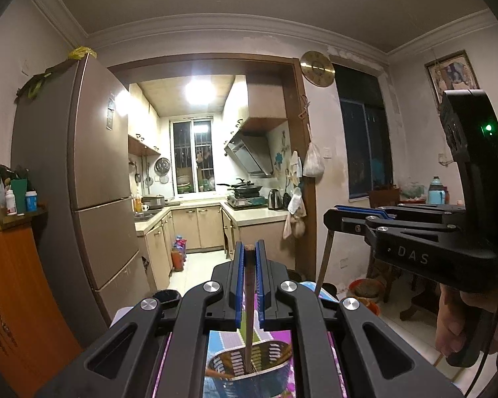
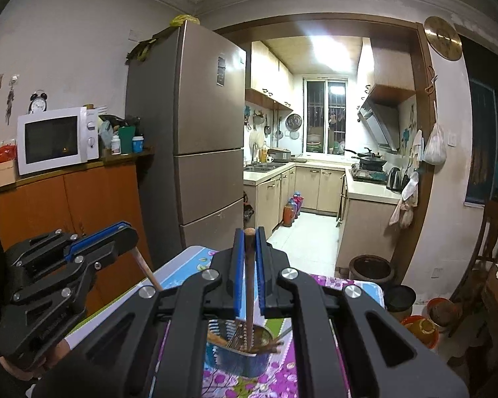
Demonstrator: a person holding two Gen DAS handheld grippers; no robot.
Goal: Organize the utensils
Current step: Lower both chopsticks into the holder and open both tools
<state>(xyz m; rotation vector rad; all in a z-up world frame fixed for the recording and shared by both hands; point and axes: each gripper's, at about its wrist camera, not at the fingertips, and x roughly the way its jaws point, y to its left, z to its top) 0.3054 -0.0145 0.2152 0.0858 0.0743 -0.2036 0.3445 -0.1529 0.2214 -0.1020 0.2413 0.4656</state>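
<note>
Each chopstick hangs upright over the metal holder [image 2: 239, 355] on the flowered tablecloth [image 2: 282, 374]: left gripper [image 1: 249, 248] clamped on one chopstick [image 1: 249, 305], right gripper [image 2: 249, 232] clamped on the other chopstick [image 2: 249, 285] (lower tips near the holder rim; contact unclear).

Two wrist cameras, side by side, facing the kitchen doorway.
Each looks close along its own fingers; both share the fridge [image 1: 96, 179], the holder [image 2: 239, 351] and the doorway.
</note>
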